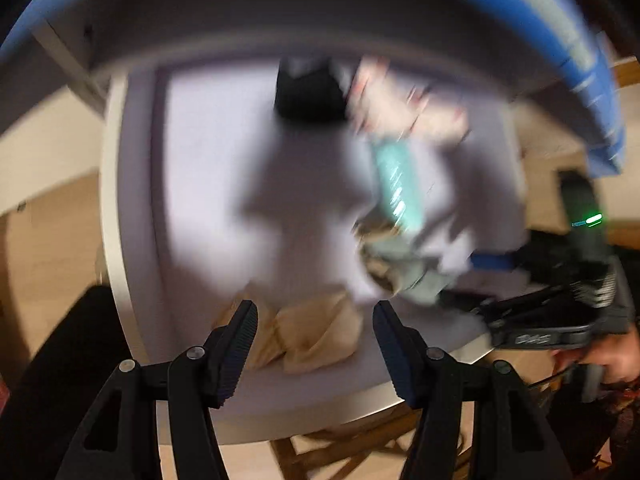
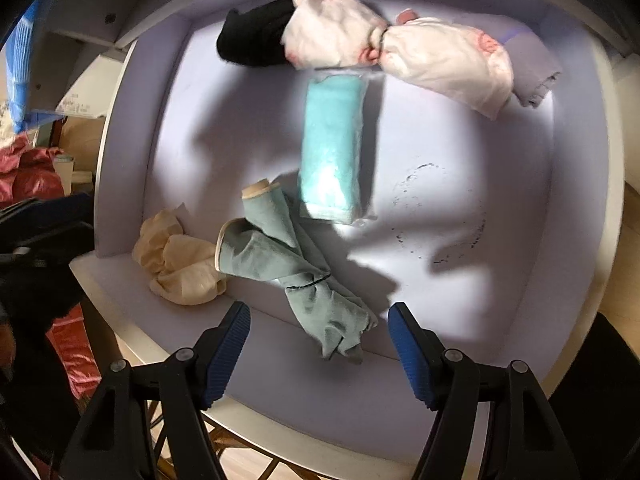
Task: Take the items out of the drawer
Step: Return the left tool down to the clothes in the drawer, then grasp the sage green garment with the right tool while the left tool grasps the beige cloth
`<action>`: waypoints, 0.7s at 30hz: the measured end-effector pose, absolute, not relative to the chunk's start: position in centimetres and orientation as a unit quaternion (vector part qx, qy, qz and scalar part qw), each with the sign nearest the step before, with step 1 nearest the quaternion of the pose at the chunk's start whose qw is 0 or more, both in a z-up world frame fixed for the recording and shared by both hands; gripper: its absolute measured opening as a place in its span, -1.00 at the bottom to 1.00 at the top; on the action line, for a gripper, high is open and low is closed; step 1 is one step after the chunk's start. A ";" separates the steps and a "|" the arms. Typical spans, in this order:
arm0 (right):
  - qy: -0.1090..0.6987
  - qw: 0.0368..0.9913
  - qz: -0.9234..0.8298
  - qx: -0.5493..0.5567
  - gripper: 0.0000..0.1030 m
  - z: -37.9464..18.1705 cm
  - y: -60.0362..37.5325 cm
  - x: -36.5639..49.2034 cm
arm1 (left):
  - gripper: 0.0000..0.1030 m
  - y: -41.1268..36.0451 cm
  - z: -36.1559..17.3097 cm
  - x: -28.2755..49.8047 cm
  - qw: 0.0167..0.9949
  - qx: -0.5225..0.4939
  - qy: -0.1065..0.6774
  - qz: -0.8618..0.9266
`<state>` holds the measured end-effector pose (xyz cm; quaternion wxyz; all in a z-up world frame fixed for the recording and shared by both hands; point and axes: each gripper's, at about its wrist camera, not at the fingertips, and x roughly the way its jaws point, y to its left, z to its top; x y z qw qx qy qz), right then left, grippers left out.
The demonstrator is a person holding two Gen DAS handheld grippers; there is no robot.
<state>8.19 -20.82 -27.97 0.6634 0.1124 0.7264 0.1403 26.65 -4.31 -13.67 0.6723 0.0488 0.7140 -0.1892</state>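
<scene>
Both grippers, left gripper (image 1: pixel 316 320) and right gripper (image 2: pixel 319 322), hang spread and empty over the drawer (image 2: pixel 440 160); cream cloth (image 1: pixel 312 336) (apparently, heavily blurred) lies lower centre.

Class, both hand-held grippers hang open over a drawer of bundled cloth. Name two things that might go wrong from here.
1. The green cloth bundle overlaps the turquoise packet; lifting it may drag the packet.
2. The left hand-held gripper, over the cream bundle, sits near the drawer's front wall and could knock it.

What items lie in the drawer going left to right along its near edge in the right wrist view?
Crumpled cream cloth → grey-green tied sock pair → bare, scuffed drawer floor. Neither gripper holds anything.
</scene>
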 end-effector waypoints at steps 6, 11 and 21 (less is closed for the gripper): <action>0.739 0.650 0.155 0.086 0.40 -29.8 -18.5 8.6 | 0.18 -2.6 -17.3 26.8 0.629 -0.005 0.762 -0.153; 0.753 0.636 0.157 0.054 0.36 -31.7 -16.5 9.0 | 0.18 -0.9 -18.9 26.8 0.612 -0.039 0.780 -0.120; 0.755 0.645 0.108 0.047 -0.05 -32.4 -18.1 9.3 | 0.51 -1.8 -22.8 25.1 0.542 -0.055 0.829 -0.127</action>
